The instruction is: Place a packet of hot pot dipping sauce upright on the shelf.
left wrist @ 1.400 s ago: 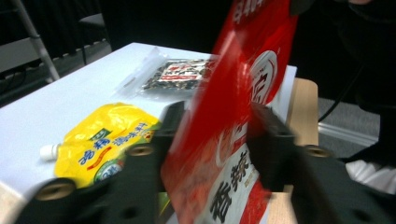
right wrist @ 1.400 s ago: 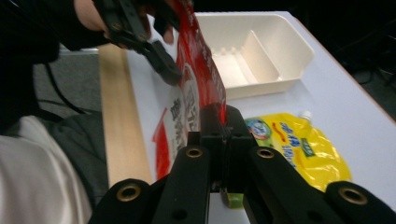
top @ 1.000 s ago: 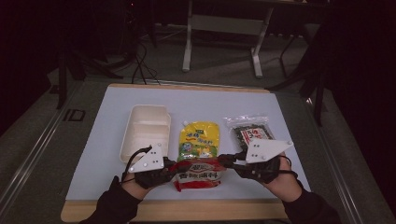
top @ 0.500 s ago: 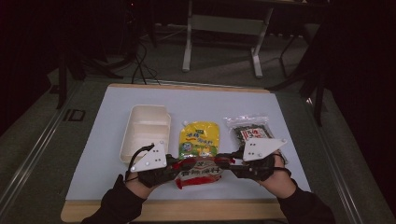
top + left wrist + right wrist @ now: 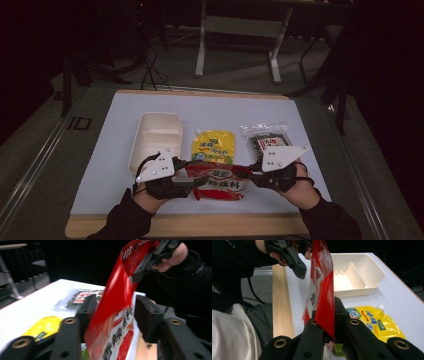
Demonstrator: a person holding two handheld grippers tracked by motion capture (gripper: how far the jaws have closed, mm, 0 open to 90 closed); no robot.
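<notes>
A red snack packet (image 5: 220, 180) hangs just above the table's front edge, stretched between my two grippers. My left gripper (image 5: 192, 181) grips its left end; in the left gripper view the jaws stand on either side of the red packet (image 5: 112, 315). My right gripper (image 5: 252, 176) is shut on the right end, and in the right gripper view its jaws pinch the edge of the upright packet (image 5: 322, 277). The right gripper (image 5: 147, 260) shows far off in the left gripper view, and the left gripper (image 5: 287, 252) in the right gripper view.
A white two-compartment tray (image 5: 155, 137) stands behind my left gripper. A yellow spouted pouch (image 5: 214, 146) lies at the middle, a clear bag of dark contents (image 5: 265, 137) to its right. The wooden table edge (image 5: 200, 225) runs in front.
Both grippers moved inward onto the ends of the red packet and closed on it. The packet has risen off the table and is stretched between them.
</notes>
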